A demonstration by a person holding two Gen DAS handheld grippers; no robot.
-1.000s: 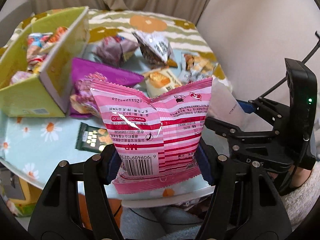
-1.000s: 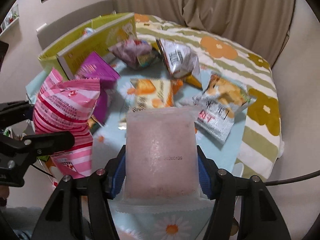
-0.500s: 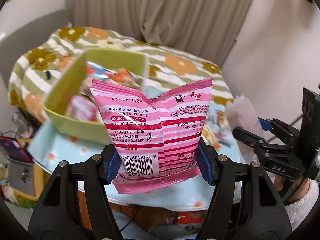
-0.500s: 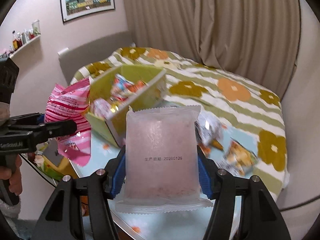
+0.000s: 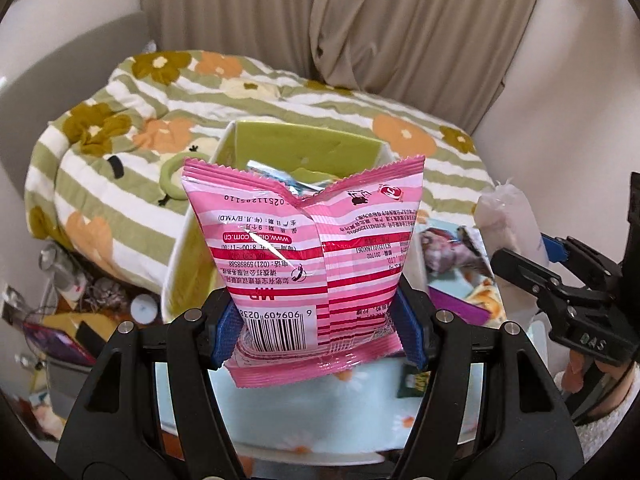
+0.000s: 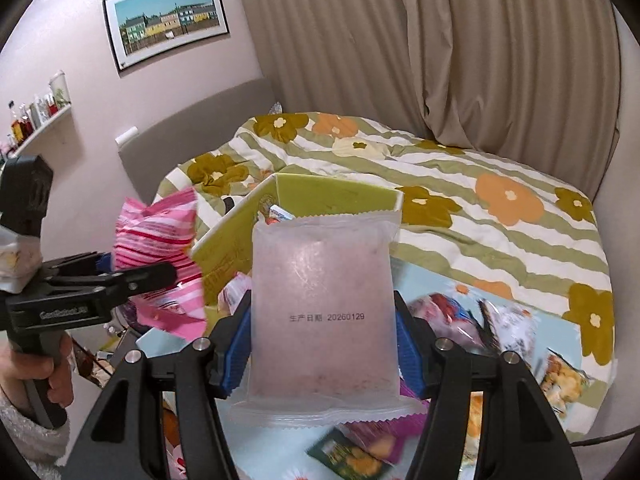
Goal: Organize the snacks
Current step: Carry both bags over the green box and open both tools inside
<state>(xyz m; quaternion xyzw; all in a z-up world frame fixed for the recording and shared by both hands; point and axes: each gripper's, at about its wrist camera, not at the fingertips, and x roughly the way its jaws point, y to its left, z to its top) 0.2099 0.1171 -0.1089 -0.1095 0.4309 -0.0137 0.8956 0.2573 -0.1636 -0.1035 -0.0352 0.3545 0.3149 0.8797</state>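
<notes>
My left gripper [image 5: 320,332] is shut on a pink striped snack bag [image 5: 308,256] and holds it upright above the table, in front of the green box [image 5: 304,148]. My right gripper [image 6: 322,356] is shut on a frosted pale pink packet [image 6: 324,300], also held up before the green box [image 6: 336,196], which holds several snacks. The left gripper with its pink bag [image 6: 156,240] shows at the left of the right wrist view. The right gripper's packet [image 5: 508,216] shows at the right of the left wrist view.
Several loose snack packets [image 6: 500,320] lie on the floral table [image 5: 320,420] right of the box, with a purple packet [image 5: 460,308] and a dark green one [image 6: 352,456] near the front. A flowered bed quilt [image 6: 500,200] lies behind. Clutter sits on the floor at the left [image 5: 72,300].
Both grippers have swung left with their packets, now facing the green box head on. The loose snacks have shifted to the right of both views.
</notes>
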